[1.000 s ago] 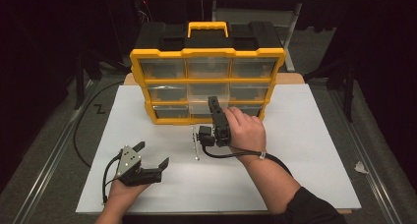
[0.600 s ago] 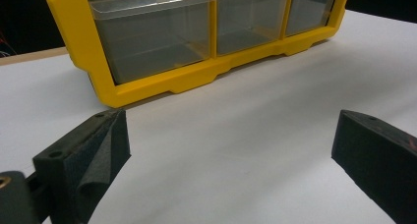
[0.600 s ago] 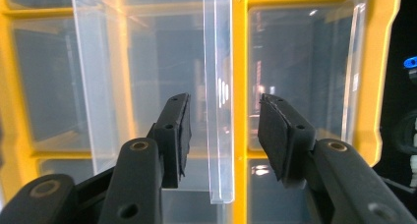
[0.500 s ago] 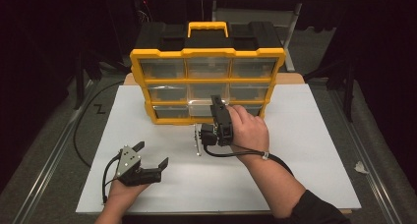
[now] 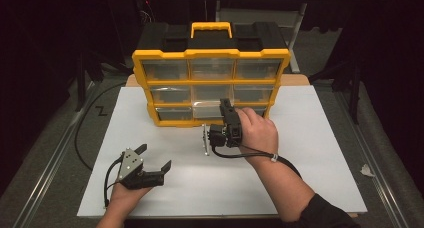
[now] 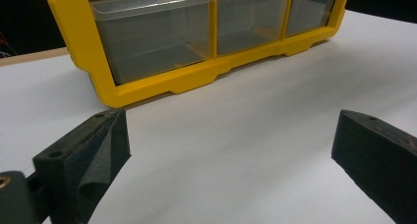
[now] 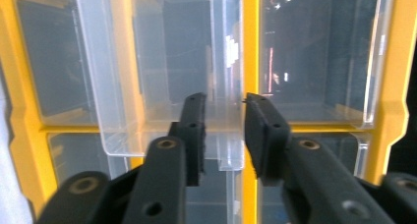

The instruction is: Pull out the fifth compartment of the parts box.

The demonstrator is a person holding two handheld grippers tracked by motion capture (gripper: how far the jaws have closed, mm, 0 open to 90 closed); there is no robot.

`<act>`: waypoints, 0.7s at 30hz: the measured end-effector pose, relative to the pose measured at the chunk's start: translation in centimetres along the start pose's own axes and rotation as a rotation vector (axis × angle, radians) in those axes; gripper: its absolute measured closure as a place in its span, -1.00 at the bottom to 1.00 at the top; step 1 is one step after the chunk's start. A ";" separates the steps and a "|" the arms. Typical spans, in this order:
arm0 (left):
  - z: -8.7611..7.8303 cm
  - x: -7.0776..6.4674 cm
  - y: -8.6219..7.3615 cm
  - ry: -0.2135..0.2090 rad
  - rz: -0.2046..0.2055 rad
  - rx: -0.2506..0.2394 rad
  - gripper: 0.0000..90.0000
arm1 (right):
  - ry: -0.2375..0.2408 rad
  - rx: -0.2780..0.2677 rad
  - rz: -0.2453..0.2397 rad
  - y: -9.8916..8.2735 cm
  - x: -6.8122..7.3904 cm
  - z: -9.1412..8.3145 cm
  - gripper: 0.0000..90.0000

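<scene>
A yellow organizer (image 5: 210,83) with clear drawers stands at the back of the white table (image 5: 300,153). Its bottom middle drawer (image 5: 207,109) sticks out a little. My right gripper (image 5: 226,107) points at that drawer's front. In the right gripper view its jaws have just been closing, and the right gripper (image 7: 223,130) is shut on the clear drawer's (image 7: 147,86) front lip, which sits between the pads. My left gripper (image 5: 155,156) rests at the table's front left, held in a hand. The left gripper (image 6: 231,150) stands open with nothing between its fingers, facing the organizer (image 6: 162,86).
A small silvery metal piece (image 5: 204,141) lies on the table just left of the right hand. Cables trail from both grippers. A crumpled scrap (image 5: 366,170) lies on the grey floor at the right. Dark surroundings ring the table.
The right gripper has edged slightly right and toward the organizer's bottom row. The left gripper has stayed where it was.
</scene>
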State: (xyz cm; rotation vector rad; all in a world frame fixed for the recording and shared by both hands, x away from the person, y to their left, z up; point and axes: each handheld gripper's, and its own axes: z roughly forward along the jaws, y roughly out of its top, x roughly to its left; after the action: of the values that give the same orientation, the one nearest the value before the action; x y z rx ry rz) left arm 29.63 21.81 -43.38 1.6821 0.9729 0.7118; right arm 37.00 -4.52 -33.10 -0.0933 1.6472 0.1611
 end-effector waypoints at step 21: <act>-0.1 -0.1 0.0 -0.002 0.006 0.010 -0.96 | -0.016 -0.027 0.000 0.2 0.8 -3.1 0.74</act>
State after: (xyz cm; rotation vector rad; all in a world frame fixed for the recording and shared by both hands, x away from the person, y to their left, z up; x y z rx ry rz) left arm 29.50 21.74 -43.38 1.6948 0.9710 0.7103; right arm 33.85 -4.83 -33.61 -0.1121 1.6295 0.1842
